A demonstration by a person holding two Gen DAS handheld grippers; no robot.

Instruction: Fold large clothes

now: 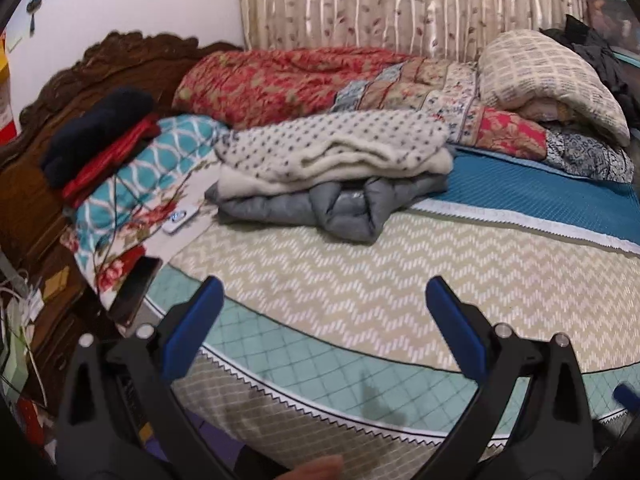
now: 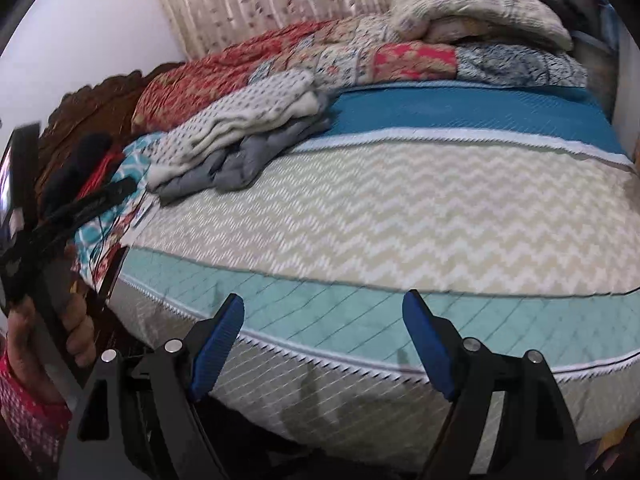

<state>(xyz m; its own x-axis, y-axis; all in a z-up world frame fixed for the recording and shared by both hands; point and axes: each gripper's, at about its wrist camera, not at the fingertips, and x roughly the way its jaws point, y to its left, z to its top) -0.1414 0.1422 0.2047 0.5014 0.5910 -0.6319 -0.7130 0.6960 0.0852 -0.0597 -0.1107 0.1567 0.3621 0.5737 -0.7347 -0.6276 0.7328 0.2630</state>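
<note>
Bed [image 1: 400, 264] fills both views; your grippers hang wide open over its near edge, holding nothing.

Patterned quilt [image 1: 288, 80] lies along the top of the frame. Below it, centre-left, sits the folded spotted cream blanket [image 1: 332, 148] atop a folded grey padded jacket [image 1: 340, 208]. Left gripper [image 1: 324, 300] and right gripper [image 2: 324, 316] sit bottom centre, fingers spread, touching no cloth.

grey jacket [image 1: 340, 208], white dotted blanket [image 1: 332, 140], beige zigzag bedspread [image 1: 400, 272]

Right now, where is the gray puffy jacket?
In both views the gray jacket lies folded on the bed's far left, under the spotted white blanket.
</note>
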